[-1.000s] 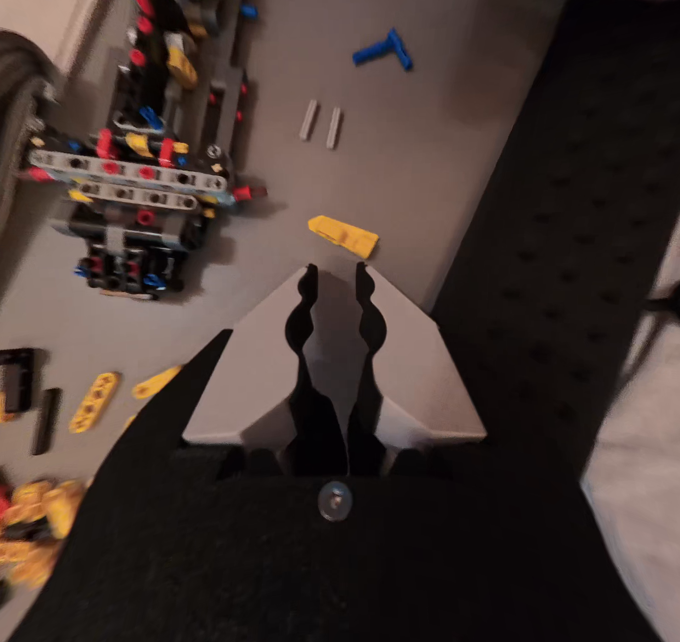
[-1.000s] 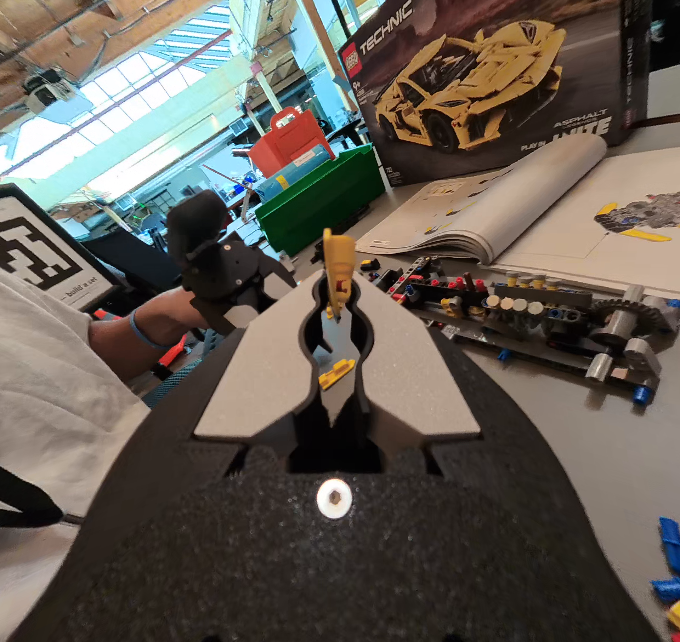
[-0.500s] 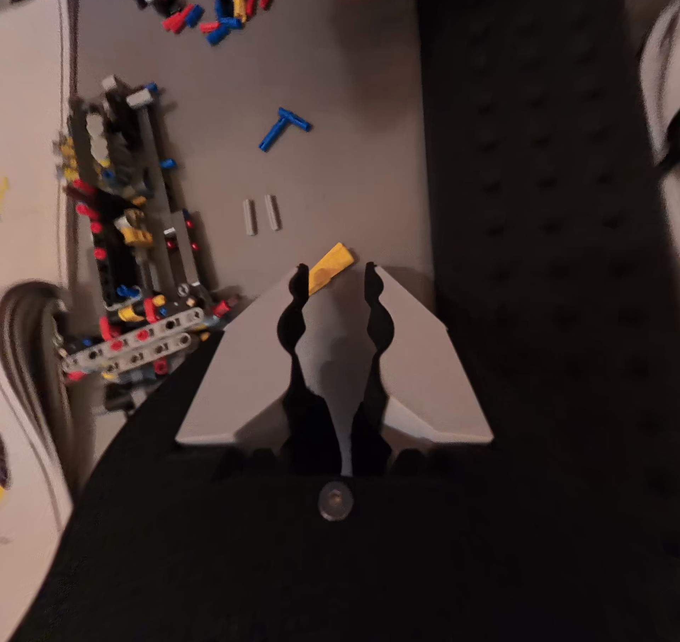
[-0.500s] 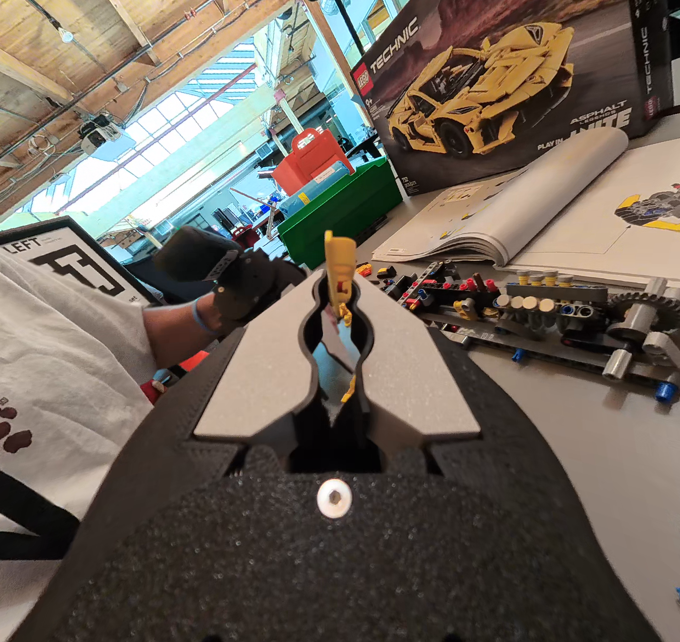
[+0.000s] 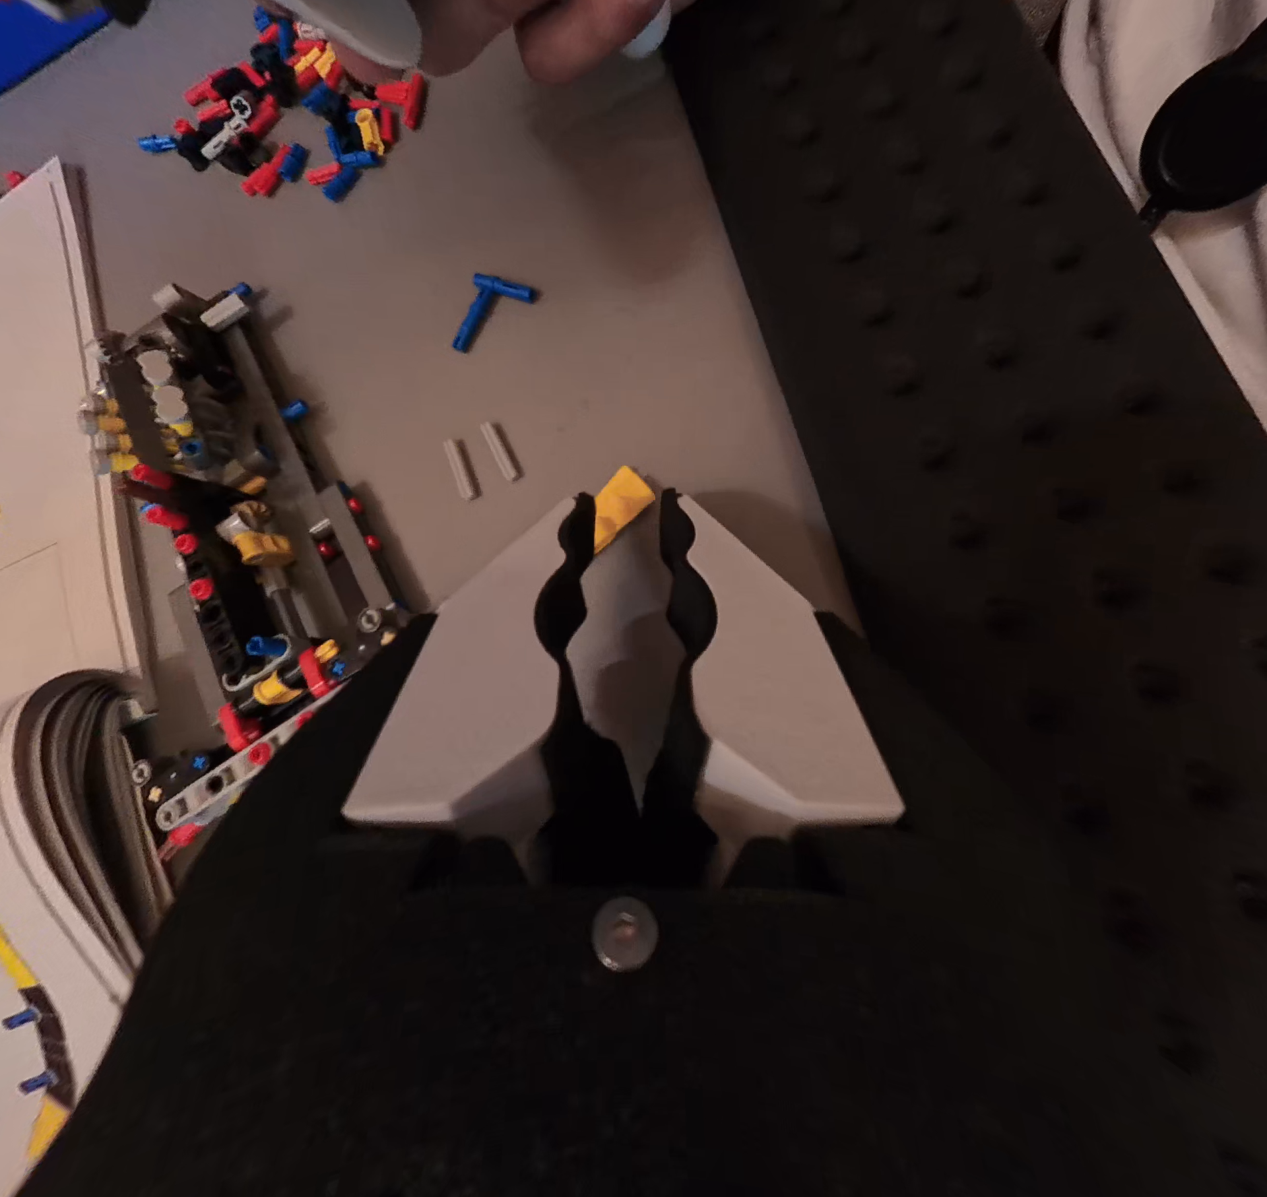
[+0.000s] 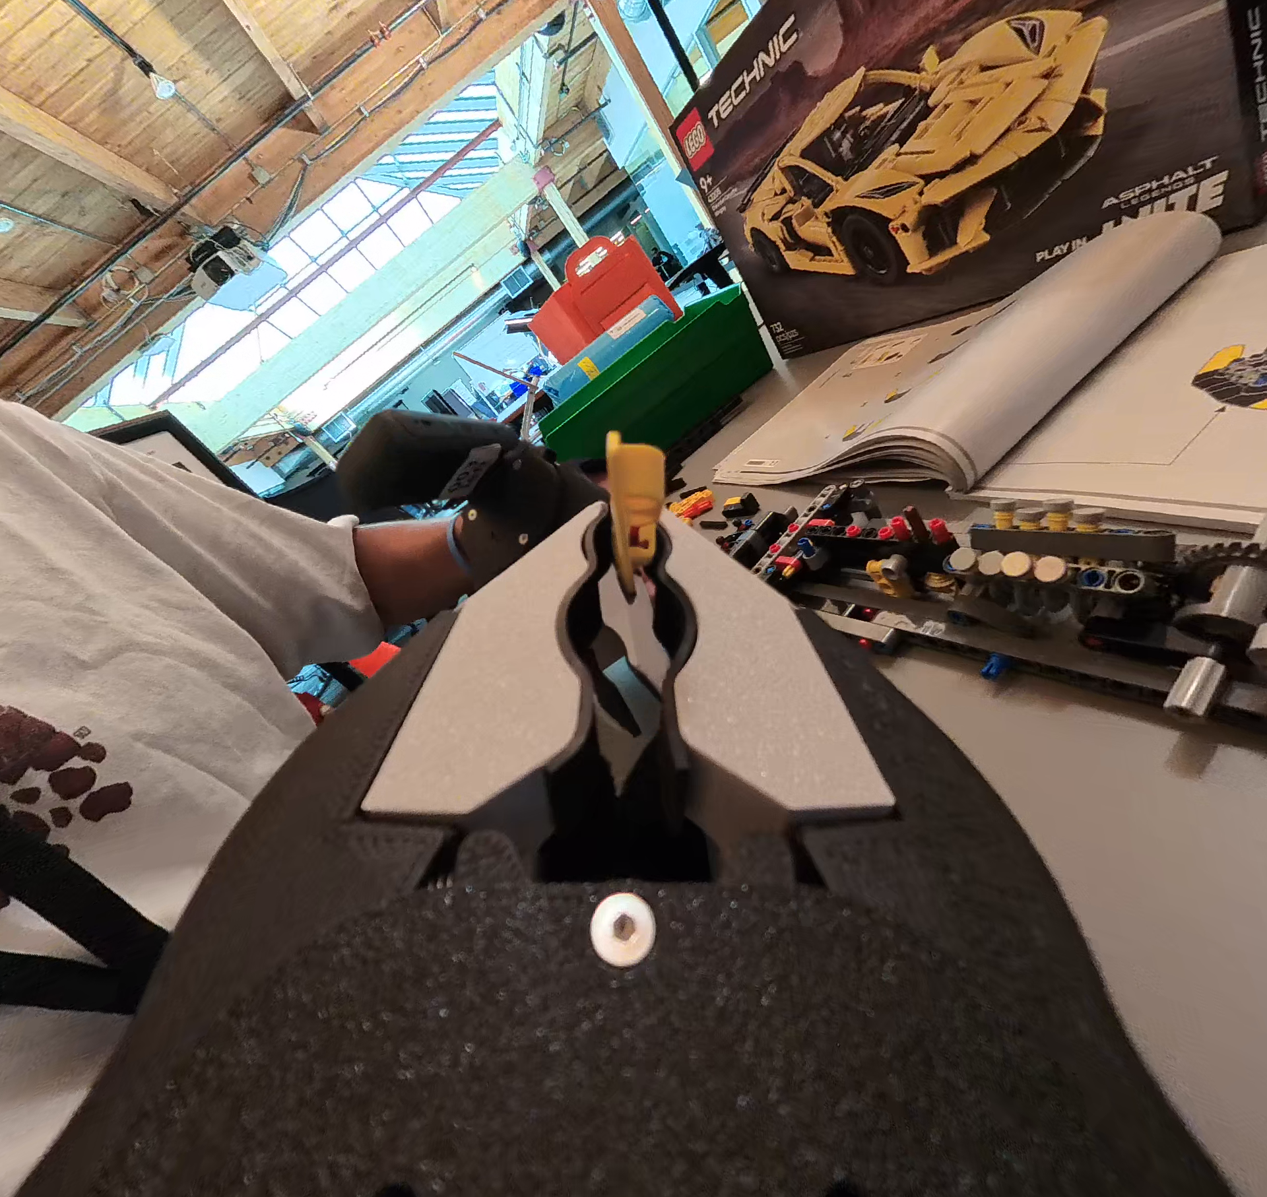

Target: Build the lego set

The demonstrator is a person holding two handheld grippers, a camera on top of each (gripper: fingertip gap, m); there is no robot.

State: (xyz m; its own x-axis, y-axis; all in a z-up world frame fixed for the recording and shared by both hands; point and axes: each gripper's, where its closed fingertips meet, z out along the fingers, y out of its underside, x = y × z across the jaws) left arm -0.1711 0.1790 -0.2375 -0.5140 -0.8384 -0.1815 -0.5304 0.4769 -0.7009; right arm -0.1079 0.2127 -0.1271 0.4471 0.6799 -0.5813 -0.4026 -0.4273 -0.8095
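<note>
Jaws apart, my left gripper (image 5: 622,502) straddles the yellow panel (image 5: 620,504) on the table at frame centre to grab it, while my right gripper (image 6: 629,525) pinches another yellow piece (image 6: 634,489) upright, ready for the chassis (image 6: 1015,581).

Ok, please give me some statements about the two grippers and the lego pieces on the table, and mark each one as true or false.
1. The right gripper is shut on a yellow piece that stands upright above its tips. True.
2. The left gripper is shut on a blue pin. False: its jaws are open, with a yellow wedge piece lying on the table between the tips.
3. Two short grey axles lie side by side on the table. True.
4. The instruction booklet is closed. False: it lies open in front of the set's box.
5. The partly built chassis rests on the table. True.
</note>
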